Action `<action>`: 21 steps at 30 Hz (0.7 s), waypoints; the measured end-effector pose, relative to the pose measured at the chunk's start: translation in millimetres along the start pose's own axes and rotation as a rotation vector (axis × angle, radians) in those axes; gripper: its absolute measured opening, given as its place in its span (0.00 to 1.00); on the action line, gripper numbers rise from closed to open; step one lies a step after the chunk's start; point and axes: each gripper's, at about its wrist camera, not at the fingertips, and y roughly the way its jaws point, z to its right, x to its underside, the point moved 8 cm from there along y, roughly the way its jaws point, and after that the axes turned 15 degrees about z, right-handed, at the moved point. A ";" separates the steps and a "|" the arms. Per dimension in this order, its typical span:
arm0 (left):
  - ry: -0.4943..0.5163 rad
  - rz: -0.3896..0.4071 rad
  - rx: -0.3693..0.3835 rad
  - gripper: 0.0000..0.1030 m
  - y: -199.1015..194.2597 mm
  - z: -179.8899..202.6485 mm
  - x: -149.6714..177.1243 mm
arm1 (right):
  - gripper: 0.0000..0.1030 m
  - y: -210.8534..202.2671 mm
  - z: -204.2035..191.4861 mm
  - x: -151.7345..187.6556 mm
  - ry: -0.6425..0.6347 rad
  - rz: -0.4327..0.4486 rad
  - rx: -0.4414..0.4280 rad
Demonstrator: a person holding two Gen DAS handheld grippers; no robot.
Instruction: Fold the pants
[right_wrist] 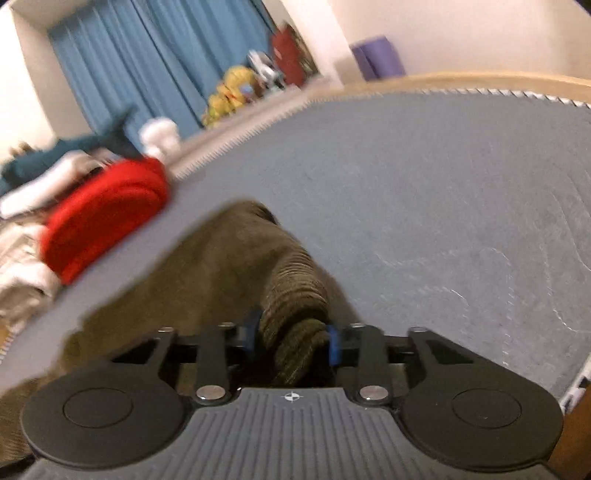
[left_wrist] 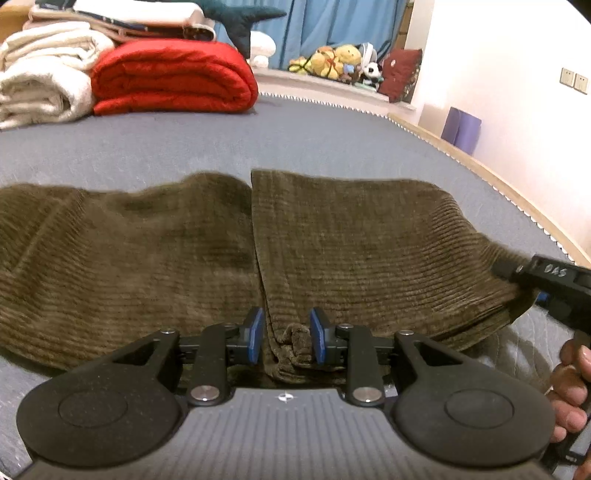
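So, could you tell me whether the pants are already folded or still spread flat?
Partly folded: the pants lie on the bed with one layer doubled over another, its edge running down the middle. Both grippers are at the cloth.

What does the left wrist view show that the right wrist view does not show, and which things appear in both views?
Only the left wrist view shows the left tool with a bunched fold between its pads, a gap visible on the left side, the right tool's body at the pants' right edge, the wall switches and the whole spread of the pants.

Only the right wrist view shows the right tool shut on a thick roll of cloth.

Both show the red blanket, blue curtain and grey bed.
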 end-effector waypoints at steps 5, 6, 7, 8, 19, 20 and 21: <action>-0.061 0.132 0.040 0.30 -19.7 -9.6 -32.0 | 0.26 -41.3 -79.9 -8.8 -0.258 0.228 -0.282; -0.087 0.150 0.062 0.31 -23.1 -11.8 -37.9 | 0.26 -51.7 -100.4 -2.3 -0.330 0.259 -0.361; -0.121 0.165 0.089 0.32 -26.9 -14.4 -44.1 | 0.26 -58.9 -114.6 4.1 -0.385 0.278 -0.417; -0.155 0.178 0.115 0.32 -30.5 -17.8 -49.1 | 0.26 -66.2 -127.5 12.7 -0.440 0.290 -0.466; -0.359 0.094 0.377 0.53 -28.8 -11.7 -63.2 | 0.26 -87.6 -185.5 77.9 -0.771 0.284 -0.648; -0.347 0.088 0.390 0.53 -27.3 -7.6 -64.8 | 0.26 -89.0 -187.7 81.0 -0.785 0.284 -0.652; -0.333 0.084 0.394 0.53 -25.0 -4.6 -65.9 | 0.26 -92.0 -189.6 86.4 -0.805 0.286 -0.655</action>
